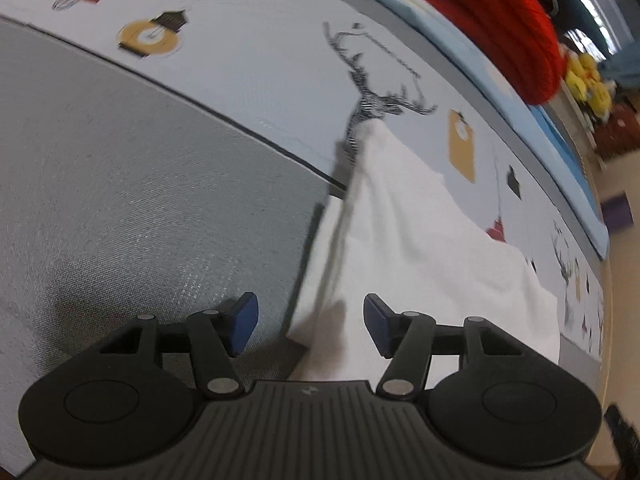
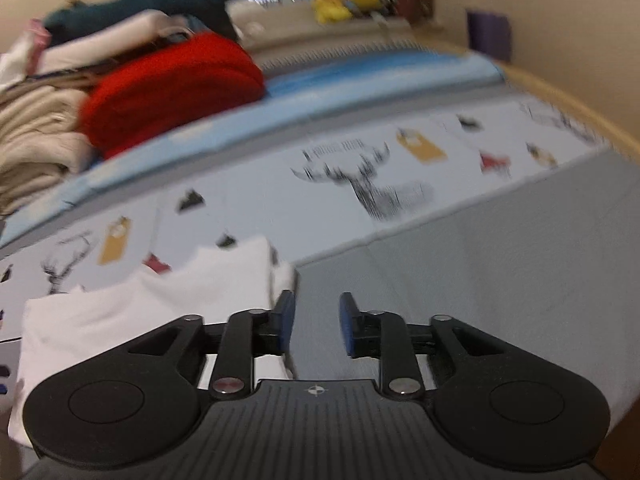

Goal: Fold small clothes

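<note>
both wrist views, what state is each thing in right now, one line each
left tool: open, nothing between its fingers, above the white garment's edge
right tool: open, empty, beside the garment
white garment: lying on the surface, folded over, layered edge showing
red knit: folded, on the pile at the back
beige clothes: stacked folded
printed cloth: spread flat
grey mat: flat

The small cloth lies on the mat and the printed sheet. At 1 o'clock behind it sits the pile of clothes.
</note>
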The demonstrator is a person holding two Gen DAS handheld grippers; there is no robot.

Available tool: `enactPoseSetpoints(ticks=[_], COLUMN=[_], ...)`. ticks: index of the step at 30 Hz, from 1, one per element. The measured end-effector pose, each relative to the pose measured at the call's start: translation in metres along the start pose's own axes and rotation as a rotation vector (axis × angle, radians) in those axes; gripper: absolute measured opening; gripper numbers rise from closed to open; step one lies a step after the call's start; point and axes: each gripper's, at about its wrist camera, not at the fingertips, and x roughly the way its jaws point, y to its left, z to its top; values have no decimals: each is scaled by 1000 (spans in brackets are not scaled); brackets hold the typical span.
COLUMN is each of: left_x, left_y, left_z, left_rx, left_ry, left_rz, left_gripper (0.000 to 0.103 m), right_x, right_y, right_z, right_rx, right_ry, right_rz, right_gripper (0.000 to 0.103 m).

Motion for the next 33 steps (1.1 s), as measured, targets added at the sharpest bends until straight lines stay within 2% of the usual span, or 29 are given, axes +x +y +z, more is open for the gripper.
enactPoseSetpoints(ticks=[5, 8, 11, 14, 16, 17, 19, 21, 25, 27, 30, 33], left_x=[16, 33, 44, 49, 53, 54, 52, 45, 19, 8, 0, -8], left_y=[-2, -6, -18, -32, -45, -49, -50, -47, -42, -34, -11, 10], left_z=[7, 6, 1, -4, -9, -11, -14, -14, -17, -20, -23, -21], left_rx=[-18, -16, 61, 144, 230, 260, 280, 272, 288, 300, 307, 254], left_ry=[33, 85, 87, 71, 83, 87, 83, 73, 21, 11, 31, 39], left_rz=[-4, -6, 30, 28, 15, 8, -7, -33, -75, -33, 71, 63], left_gripper=[64, 64, 64, 61, 37, 30, 21, 18, 17, 17, 18, 20], right_x=[1, 7, 13, 18, 19, 20, 22, 24, 29, 32, 37, 41], right_y=[1, -1, -3, -6, -6, -6, -5, -3, 4, 9, 17, 30], right_z=[-7, -8, -9, -11, -11, -12, -12, -13, -14, -14, -15, -18], right_rx=[13, 19, 26, 26, 21, 19, 11, 2, -11, -13, -9, -19], right_ry=[11, 25, 39, 51, 52, 52, 55, 59, 63, 65, 73, 81], right_rz=[9, -9, -30, -52, -64, -67, -75, -82, -88, -86, -77, -61], right_gripper=[36, 36, 36, 36, 36, 36, 36, 36, 36, 36, 36, 36])
